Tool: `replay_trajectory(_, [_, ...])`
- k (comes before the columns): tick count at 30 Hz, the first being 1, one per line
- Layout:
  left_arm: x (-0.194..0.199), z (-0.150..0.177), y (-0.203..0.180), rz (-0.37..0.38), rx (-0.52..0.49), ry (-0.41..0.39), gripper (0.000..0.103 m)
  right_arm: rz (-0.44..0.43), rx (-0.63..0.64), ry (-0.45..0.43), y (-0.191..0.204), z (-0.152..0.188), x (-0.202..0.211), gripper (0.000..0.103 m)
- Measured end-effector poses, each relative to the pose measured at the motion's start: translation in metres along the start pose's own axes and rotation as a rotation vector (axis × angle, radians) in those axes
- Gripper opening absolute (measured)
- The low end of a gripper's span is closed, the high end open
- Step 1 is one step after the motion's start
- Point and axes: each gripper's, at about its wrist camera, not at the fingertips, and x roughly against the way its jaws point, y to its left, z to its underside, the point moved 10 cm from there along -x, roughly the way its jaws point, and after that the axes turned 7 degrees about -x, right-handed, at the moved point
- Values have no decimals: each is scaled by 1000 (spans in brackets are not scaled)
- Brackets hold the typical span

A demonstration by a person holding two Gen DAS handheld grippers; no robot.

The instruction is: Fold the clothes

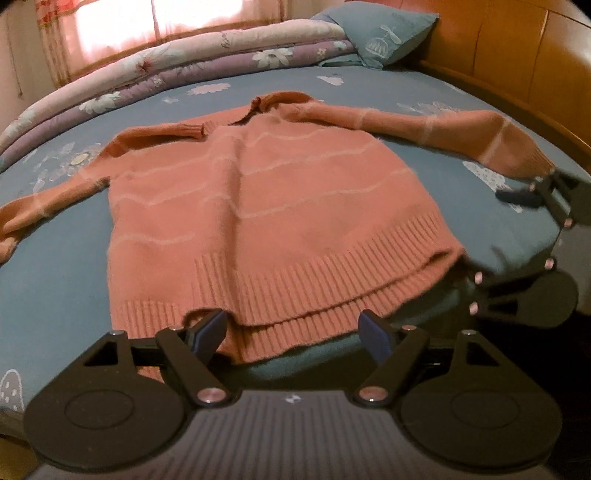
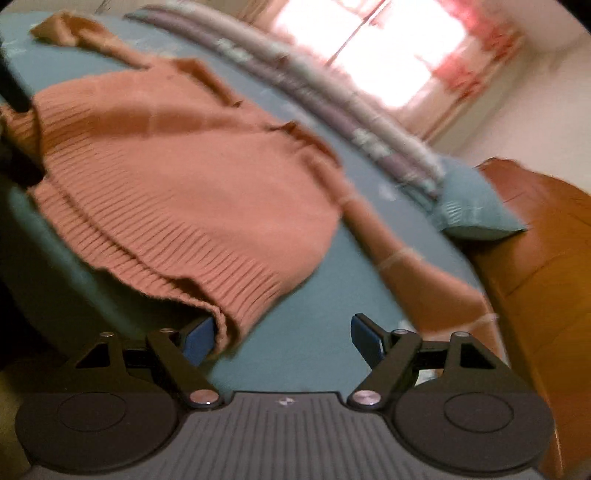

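The pink knit sweater (image 1: 258,206) lies flat on the bed (image 1: 66,295), sleeves spread; soft and limp, it looks best taken at the ribbed hem (image 1: 295,291) corners. The left hand-held gripper (image 1: 291,334) and the right hand-held gripper (image 2: 284,338) both tilt downward at the hem, jaws wide, gripping nothing.

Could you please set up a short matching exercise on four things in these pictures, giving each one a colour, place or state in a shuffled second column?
Things:
1. sweater
2. pillow
3. folded quilt
4. left gripper

Descriptions:
A. floral, lying along the far side of the bed
B. open, at the ribbed hem
C. orange-pink, spread flat with both sleeves out
D. blue-green, at the wooden headboard

Pairs: 1-C, 2-D, 3-A, 4-B
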Motion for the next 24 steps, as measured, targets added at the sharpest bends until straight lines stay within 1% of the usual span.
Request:
replay_trajectory(2, [-3, 1, -4, 13, -3, 2, 79, -3, 14, -18, 6, 0, -2, 82])
replay_trajectory(3, [-4, 1, -6, 17, -6, 3, 79, 4, 49, -20, 12, 2, -6, 81])
replay_trajectory(4, [-4, 1, -7, 19, -9, 2, 79, 7, 89, -24, 19, 4, -11, 78])
replay_trajectory(5, [-4, 1, -8, 22, -13, 2, 79, 10, 123, -29, 26, 6, -16, 65])
replay_trajectory(6, [-3, 1, -9, 23, -16, 1, 79, 19, 149, -37, 31, 8, -19, 59])
replay_trajectory(7, [-2, 1, -8, 24, -17, -3, 79, 28, 175, -45, 35, 10, -21, 48])
replay_trajectory(8, [-1, 2, -7, 23, -15, -6, 79, 37, 203, -50, 39, 11, -23, 35])
replay_trajectory(10, [0, 2, -4, 18, -5, -7, 79, 58, 266, -57, 43, 14, -22, 20])
replay_trajectory(11, [1, 2, -2, 15, 0, -8, 79, 78, 296, -66, 43, 14, -19, 15])
replay_trajectory(12, [1, 3, -1, 15, 5, -10, 79, 94, 323, -76, 42, 12, -15, 12])
replay_trajectory(14, [2, 3, 1, 16, 13, -13, 79, 128, 368, -126, 36, 4, -3, 8])
replay_trajectory(17, [1, 4, 2, 21, 19, -13, 79, 161, 405, -190, 23, -16, 20, 7])
replay_trajectory(19, [1, 5, 1, 26, 20, -13, 79, 140, 426, -195, 19, -23, 32, 8])
replay_trajectory(20, [1, 5, 0, 30, 20, -13, 79, 114, 433, -163, 18, -22, 33, 12])
replay_trajectory(22, [1, 4, 1, 33, 22, -15, 79, 38, 450, -32, 18, -5, 22, 18])
replay_trajectory(23, [2, 3, 1, 33, 23, -17, 79, 22, 452, 14, 15, 4, 16, 18])
replay_trajectory(24, [3, 3, 2, 34, 22, -19, 79, 26, 446, 47, 12, 11, 11, 18])
